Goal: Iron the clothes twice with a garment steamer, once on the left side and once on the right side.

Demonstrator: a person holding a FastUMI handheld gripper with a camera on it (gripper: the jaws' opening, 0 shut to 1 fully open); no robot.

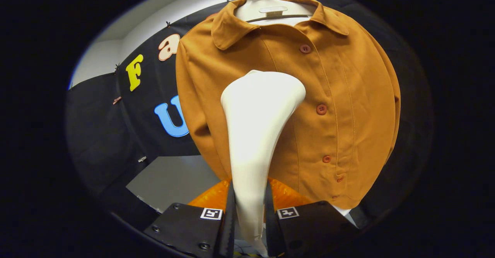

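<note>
Booth wall (116, 134): black cloth hangs beyond my fingers, off to the left of the shirt.
Worktop (174, 180): a grey surface lies below that cloth, ahead and left of my fingers.
Hand-held gripper (249, 219): my two fingers are clamped on the neck of the steamer, one on each side.
Garment steamer (259, 126): white, rising from between my fingers, its wide head against the shirt's left front panel.
Shirt (340, 126): rust-orange, buttoned, on a white hanger (267, 6), straight ahead beyond my fingers.
</note>
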